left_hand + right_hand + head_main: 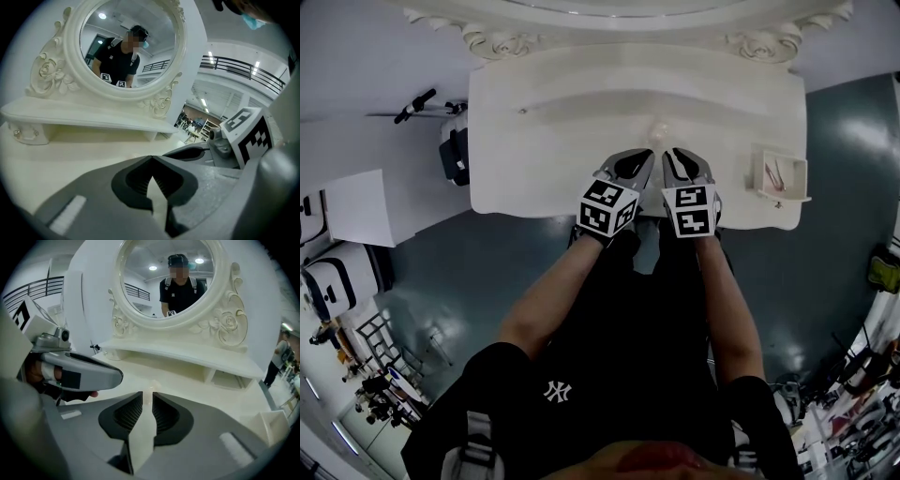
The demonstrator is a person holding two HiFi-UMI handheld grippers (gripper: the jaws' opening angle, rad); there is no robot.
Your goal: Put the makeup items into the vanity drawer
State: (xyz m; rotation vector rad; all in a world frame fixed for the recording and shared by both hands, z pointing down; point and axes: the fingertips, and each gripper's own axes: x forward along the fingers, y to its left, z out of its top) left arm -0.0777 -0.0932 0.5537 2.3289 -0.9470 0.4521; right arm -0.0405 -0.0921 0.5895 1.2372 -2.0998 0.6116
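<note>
**A:** how much elbow room do the grippers have here?

**B:** Decent. In the head view both sit side by side at the middle of the white table (544,150), marker cubes right at its front edge. To their left a wide run of white top goes out to the left edge. To their right a shorter run ends at a small open white box (794,192) sitting at the right edge. Toward the top of the frame, the raised shelf (187,359) and the carved mirror (126,42) close it off.

**A:** and the fingers?

**B:** The left gripper (152,157) has its fingers (136,180) closed tip to tip, nothing in them. The right gripper (147,393) has its fingers (124,416) a narrow slit apart, with only pale tabletop showing through. A small pale blob (659,129) sits on the table just past them, can't tell what it is.

**A:** makeup items?

**B:** The makeup items (776,173) look like thin pinkish sticks lying in that white box, middle right of the head view, well apart from both grippers.

**A:** rest of the room?

**B:** Shiny dark grey-green floor (487,272) around the table, and cases (337,272) and clutter at the lower left. There's a black railing (243,65) in the upper right of the left gripper view.
</note>
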